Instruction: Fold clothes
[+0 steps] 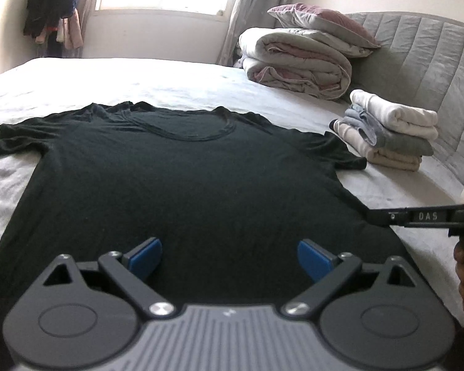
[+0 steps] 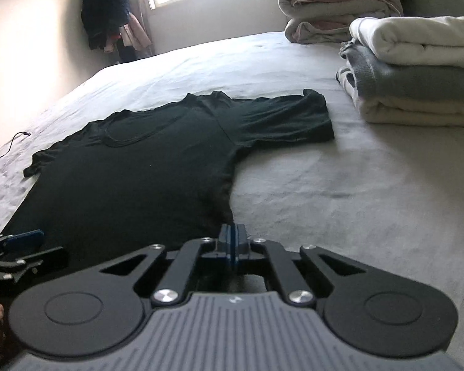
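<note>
Flat on white bedsheet [image 1: 176, 77]: black short-sleeved cotton T-shirt [image 1: 182, 170]. Above its hem, left gripper [image 1: 229, 256] spread wide; at its right edge, right gripper [image 2: 232, 241] pinched closed, cloth between pads unclear.

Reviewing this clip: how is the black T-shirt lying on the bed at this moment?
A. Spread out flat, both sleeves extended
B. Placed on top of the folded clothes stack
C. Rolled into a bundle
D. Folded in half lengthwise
A. The black T-shirt lies spread flat on the bed with a sleeve out to each side, apart from the folded clothes stack.
</note>
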